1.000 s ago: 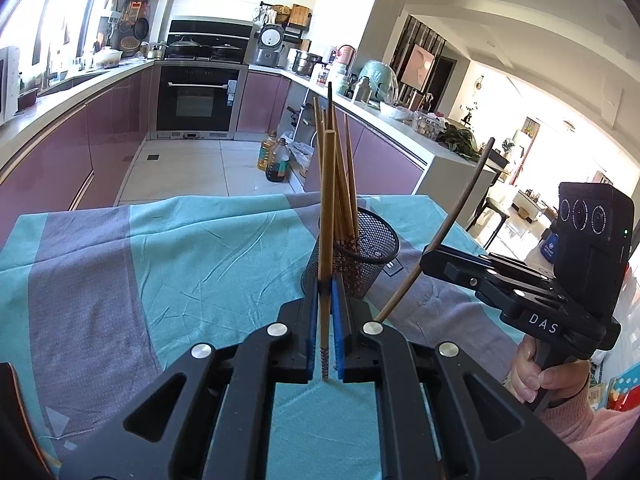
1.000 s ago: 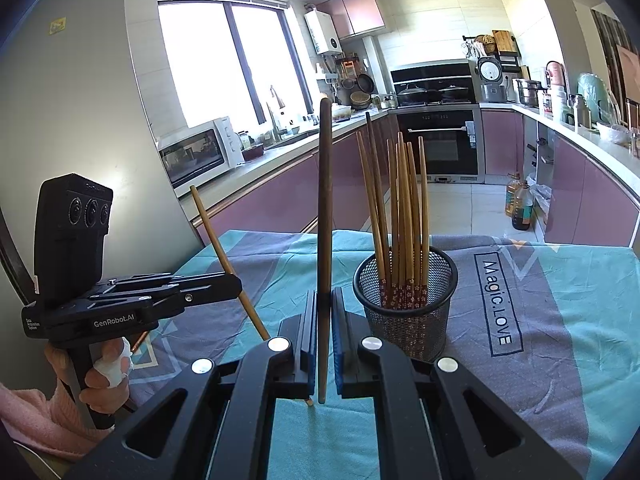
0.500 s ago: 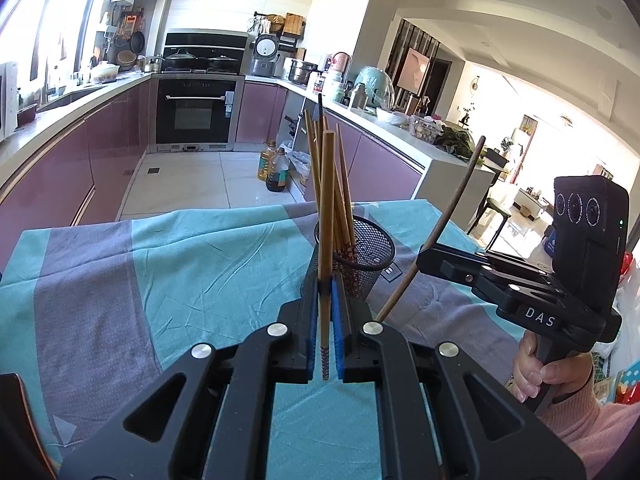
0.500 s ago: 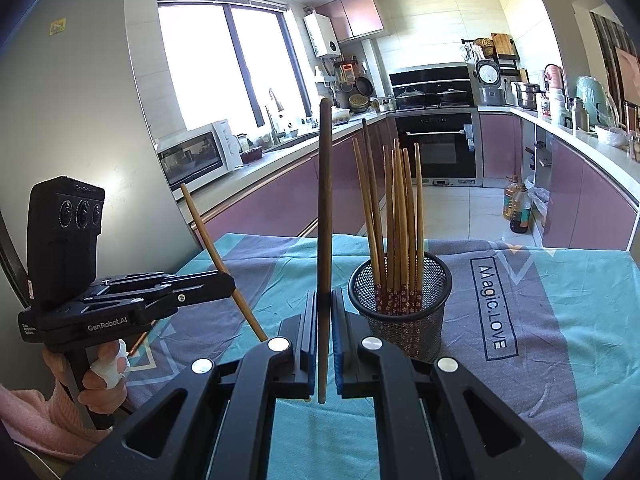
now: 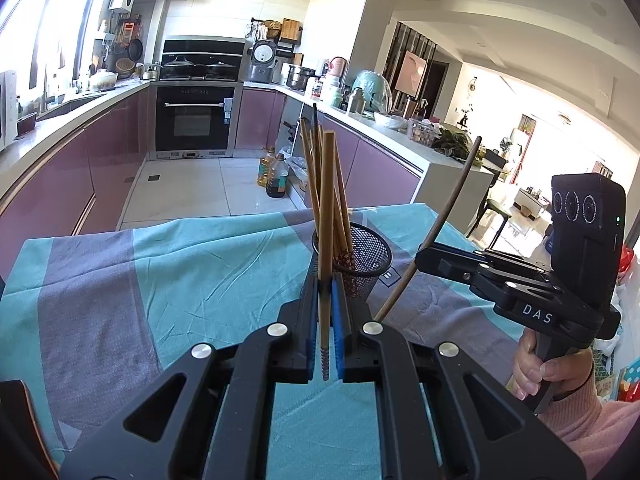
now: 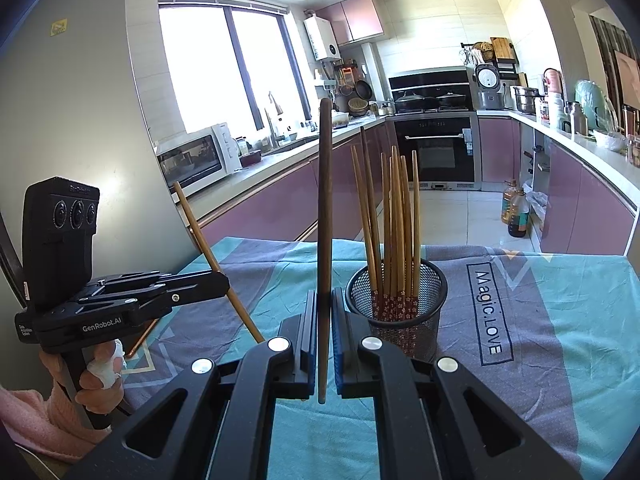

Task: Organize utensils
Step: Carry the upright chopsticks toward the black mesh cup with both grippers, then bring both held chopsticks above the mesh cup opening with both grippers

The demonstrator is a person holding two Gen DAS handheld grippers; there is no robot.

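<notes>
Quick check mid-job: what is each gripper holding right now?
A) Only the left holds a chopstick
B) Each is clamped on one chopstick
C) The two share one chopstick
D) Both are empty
B: the left gripper is shut on a light chopstick and the right gripper on a dark chopstick, both outside the mesh holder.
</notes>
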